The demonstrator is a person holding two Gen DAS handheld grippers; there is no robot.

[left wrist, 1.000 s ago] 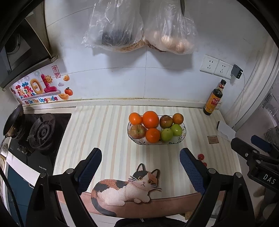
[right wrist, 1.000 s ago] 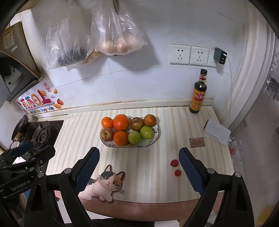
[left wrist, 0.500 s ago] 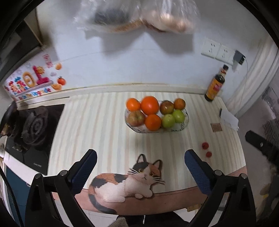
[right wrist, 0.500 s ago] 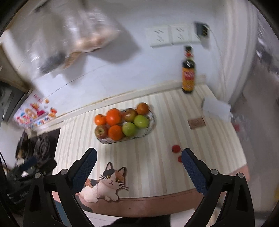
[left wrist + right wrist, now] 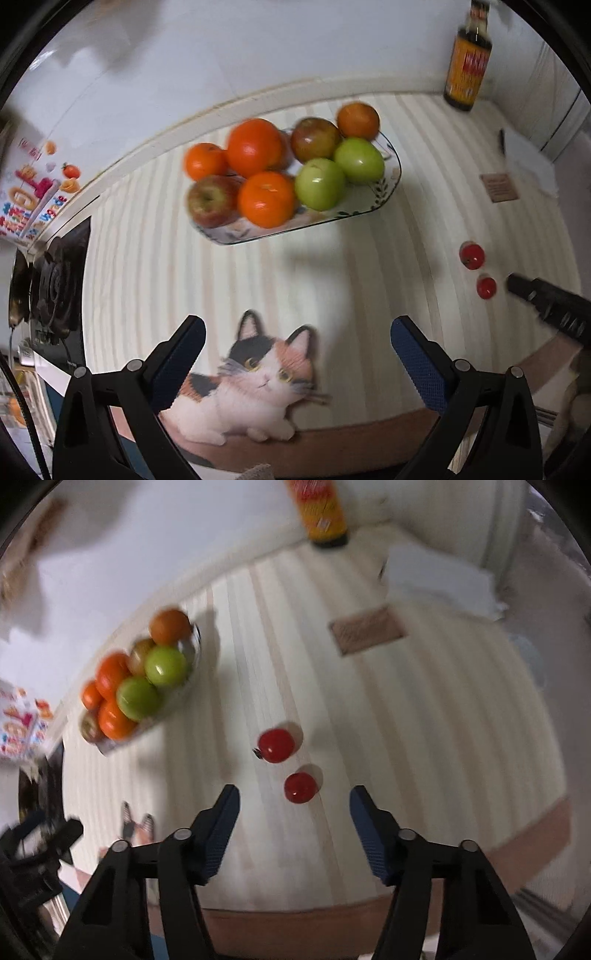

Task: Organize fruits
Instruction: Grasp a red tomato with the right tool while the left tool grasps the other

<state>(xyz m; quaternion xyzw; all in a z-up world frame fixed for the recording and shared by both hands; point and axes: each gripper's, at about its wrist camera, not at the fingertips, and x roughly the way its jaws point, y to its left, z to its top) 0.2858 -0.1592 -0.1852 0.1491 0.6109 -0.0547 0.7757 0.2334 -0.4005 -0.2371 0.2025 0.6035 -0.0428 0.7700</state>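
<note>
1. My right gripper point(image 5: 294, 800) hangs spread wide, nothing between its jaws, with the nearer small red fruit point(image 5: 300, 787) just ahead of the fingertips.
2. The second small red fruit point(image 5: 276, 745) sits just beyond it on the striped counter point(image 5: 424, 720).
3. My left gripper point(image 5: 297, 336) gapes wide over the cat picture point(image 5: 258, 373), carrying nothing.
4. The fruit dish point(image 5: 388, 192), with oranges and apples, sits well apart from both red fruits.

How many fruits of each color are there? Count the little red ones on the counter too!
Orange fruits in the dish: 4
Green apples: 2
Reddish apples: 2
Small red fruits on the counter: 2
Total: 10
</note>
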